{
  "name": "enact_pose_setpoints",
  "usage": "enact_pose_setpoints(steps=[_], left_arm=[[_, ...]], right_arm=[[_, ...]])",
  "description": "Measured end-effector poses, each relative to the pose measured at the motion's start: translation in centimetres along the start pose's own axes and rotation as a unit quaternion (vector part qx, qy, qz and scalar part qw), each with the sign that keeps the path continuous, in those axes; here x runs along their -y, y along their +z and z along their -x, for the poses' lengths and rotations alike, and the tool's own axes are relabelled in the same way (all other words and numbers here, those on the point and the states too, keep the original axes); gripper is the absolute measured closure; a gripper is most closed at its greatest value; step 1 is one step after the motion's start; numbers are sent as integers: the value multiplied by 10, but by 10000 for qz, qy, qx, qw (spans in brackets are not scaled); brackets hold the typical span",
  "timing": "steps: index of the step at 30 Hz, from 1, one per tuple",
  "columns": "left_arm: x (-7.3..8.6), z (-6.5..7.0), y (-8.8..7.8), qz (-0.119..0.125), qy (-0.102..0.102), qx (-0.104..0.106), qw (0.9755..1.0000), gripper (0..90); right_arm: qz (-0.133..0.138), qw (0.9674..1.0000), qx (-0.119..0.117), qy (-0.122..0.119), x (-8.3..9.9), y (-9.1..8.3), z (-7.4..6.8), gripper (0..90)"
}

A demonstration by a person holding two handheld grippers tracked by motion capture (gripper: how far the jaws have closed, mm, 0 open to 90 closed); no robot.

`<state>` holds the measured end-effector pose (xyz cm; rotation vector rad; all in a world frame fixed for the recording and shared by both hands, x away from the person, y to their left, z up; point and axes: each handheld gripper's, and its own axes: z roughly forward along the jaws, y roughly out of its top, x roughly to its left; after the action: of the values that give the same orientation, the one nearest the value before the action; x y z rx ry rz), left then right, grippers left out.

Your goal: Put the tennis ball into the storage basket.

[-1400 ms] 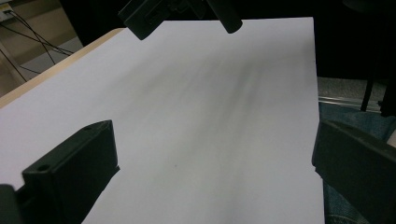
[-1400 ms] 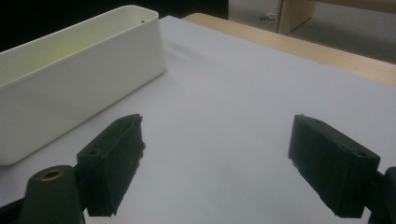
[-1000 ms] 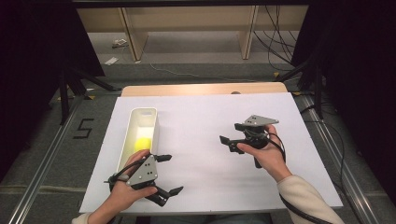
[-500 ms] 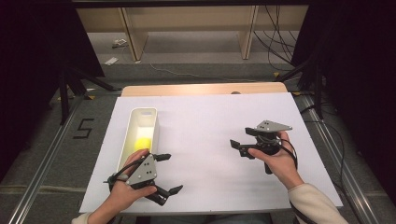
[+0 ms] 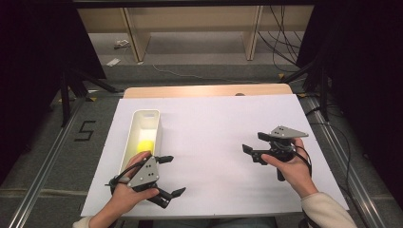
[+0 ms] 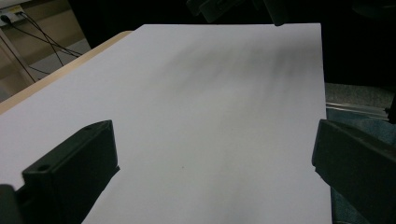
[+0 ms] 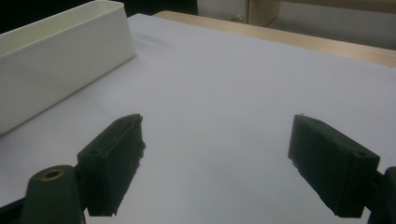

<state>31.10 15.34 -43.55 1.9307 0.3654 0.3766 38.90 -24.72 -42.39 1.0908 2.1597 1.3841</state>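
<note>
Two grippers are held over the white sheet (image 5: 214, 142), and both stand with their jaws spread wide and nothing between them. Taking the white tray (image 5: 134, 137) as the landmark: it lies lengthwise on the sheet's left part, and a yellow ball (image 5: 145, 146) rests inside it, toward its near end. The left gripper (image 5: 172, 175) is held just beside the tray's near end, on the side toward the person, its jaws pointing away from the tray across the bare sheet; the ball lies just behind that gripper's grey plate, close by but apart from the jaws. The right gripper (image 5: 253, 147) is well apart from the tray, off to its right, with its jaws turned toward it. In the right gripper view the tray's long wall (image 7: 60, 60) stands to the left beyond the spread jaws.
</note>
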Motion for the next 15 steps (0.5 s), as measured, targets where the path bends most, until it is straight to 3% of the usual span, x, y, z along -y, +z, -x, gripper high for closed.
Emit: enact_pose_setpoints(steps=[15], left_arm=[[1, -2, 0, 22, -36, -35, 10000, 0]], right_arm=[[-25, 9999, 82, 91, 10, -11, 8, 185]])
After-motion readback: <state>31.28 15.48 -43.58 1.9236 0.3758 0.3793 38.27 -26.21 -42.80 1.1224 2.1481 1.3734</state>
